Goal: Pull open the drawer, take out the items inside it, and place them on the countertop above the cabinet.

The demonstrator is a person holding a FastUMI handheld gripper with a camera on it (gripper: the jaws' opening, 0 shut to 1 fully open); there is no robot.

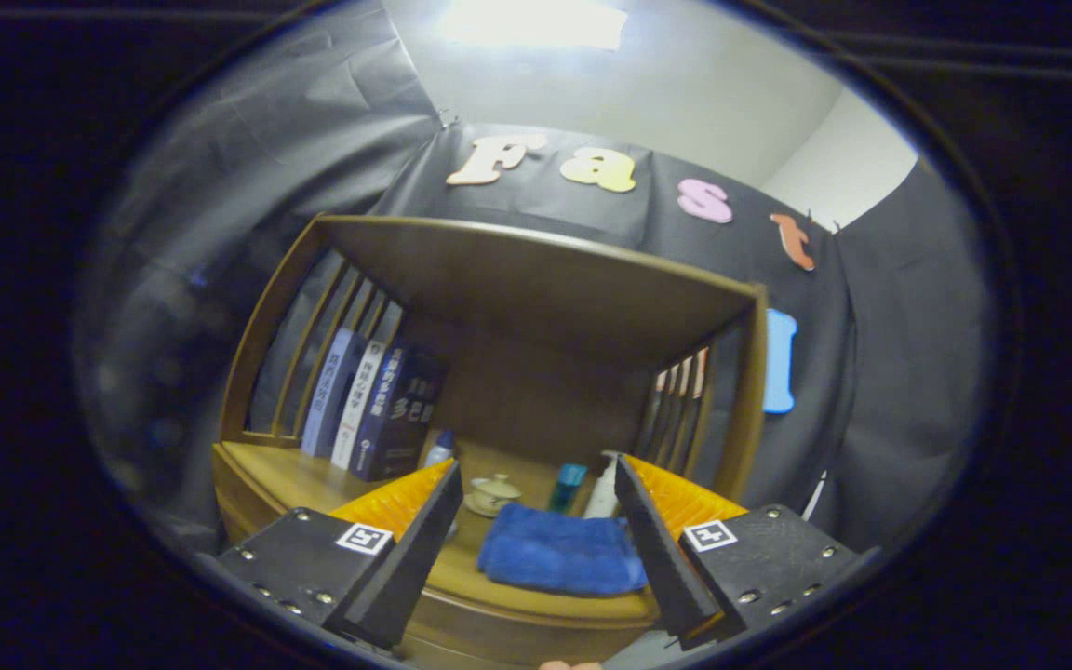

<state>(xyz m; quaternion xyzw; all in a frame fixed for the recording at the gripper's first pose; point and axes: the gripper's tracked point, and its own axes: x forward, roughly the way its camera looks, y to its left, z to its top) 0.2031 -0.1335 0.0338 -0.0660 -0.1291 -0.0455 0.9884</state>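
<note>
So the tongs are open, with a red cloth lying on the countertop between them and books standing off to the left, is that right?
Not quite: the cloth is blue, not red. The gripper view shows it lying on the countertop between the open tongs, with the books standing upright at the left under the shelf.

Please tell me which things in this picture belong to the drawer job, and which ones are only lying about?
For the job:
- gripper, fingers open, holding nothing
- countertop of the wooden cabinet, where the items go

Just lying about:
- blue cloth, on the countertop just ahead of the fingers
- books
- small lidded cup
- teal bottle
- white bottle
</note>
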